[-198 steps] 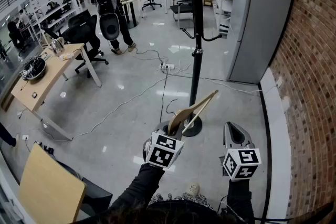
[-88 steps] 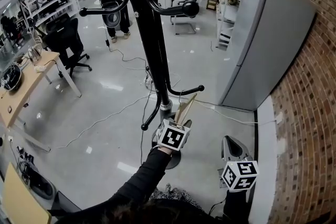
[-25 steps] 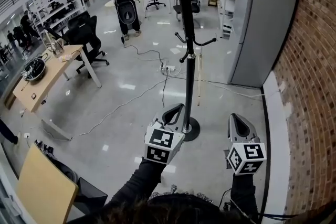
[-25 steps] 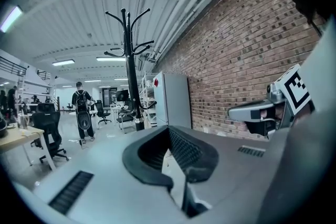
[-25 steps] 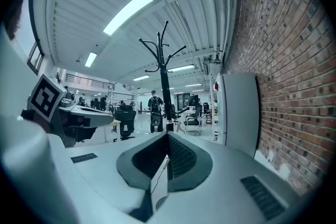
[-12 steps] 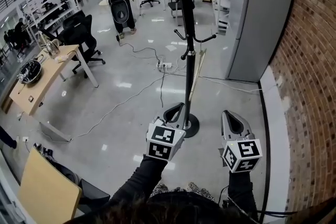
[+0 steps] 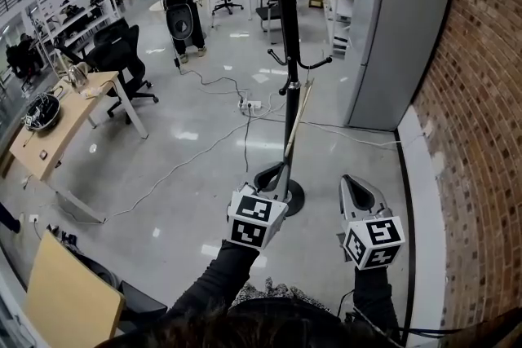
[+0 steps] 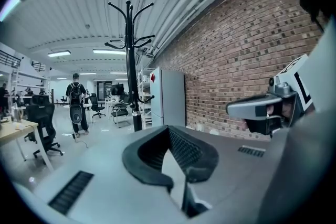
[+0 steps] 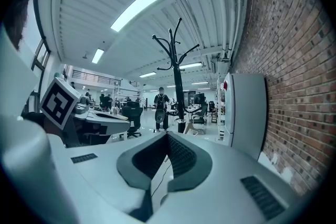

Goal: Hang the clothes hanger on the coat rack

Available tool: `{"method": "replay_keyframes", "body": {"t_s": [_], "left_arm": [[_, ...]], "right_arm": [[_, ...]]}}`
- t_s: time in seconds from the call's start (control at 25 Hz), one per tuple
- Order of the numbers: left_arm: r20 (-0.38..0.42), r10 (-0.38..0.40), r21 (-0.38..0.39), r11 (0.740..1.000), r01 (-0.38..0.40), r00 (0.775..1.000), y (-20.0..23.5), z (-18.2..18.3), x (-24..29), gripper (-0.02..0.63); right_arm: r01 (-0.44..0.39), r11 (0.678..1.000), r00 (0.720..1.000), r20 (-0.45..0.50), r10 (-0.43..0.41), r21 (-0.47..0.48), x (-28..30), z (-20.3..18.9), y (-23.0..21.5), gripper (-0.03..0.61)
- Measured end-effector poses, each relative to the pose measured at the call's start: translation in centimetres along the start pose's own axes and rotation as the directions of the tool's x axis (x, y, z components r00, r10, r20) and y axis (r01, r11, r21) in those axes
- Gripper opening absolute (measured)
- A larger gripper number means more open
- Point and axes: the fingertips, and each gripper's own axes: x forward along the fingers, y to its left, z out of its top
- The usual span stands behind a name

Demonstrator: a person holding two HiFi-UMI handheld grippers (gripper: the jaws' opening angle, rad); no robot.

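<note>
The black coat rack [image 7: 287, 53] stands on its round base straight ahead on the grey floor. A pale wooden clothes hanger [image 7: 298, 120] hangs from one of its lower hooks, seen edge-on and tilted beside the pole. My left gripper [image 7: 275, 174] is shut and empty, low in front of the rack's base and apart from the hanger. My right gripper [image 7: 356, 185] is to its right, also shut with nothing in it. The rack [image 8: 131, 60] rises ahead in the left gripper view and the rack [image 9: 176, 76] also shows in the right gripper view.
A tall grey cabinet [image 7: 391, 37] stands against the brick wall [image 7: 477, 134] on the right. Cables and a power strip [image 7: 245, 104] lie on the floor behind the rack. A desk [image 7: 65, 118] and office chairs [image 7: 122, 61] are at left; a person [image 7: 175, 0] stands far off.
The hanger has swung from straight down to a slant on its hook. Both grippers stay shut and have shifted only slightly in front of the rack's base.
</note>
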Motion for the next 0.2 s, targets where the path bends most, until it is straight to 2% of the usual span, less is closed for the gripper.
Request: {"method": "replay_keyframes", "body": {"t_s": [0.2], "left_arm": [[-0.005,-0.009,-0.004,1.0,0.009,1.0,-0.3,0.17,-0.4,0.008]], "right_arm": [[0.002,1.0,1.0,-0.006,-0.002,-0.011,-0.62,0.26,0.25,0.009]]}}
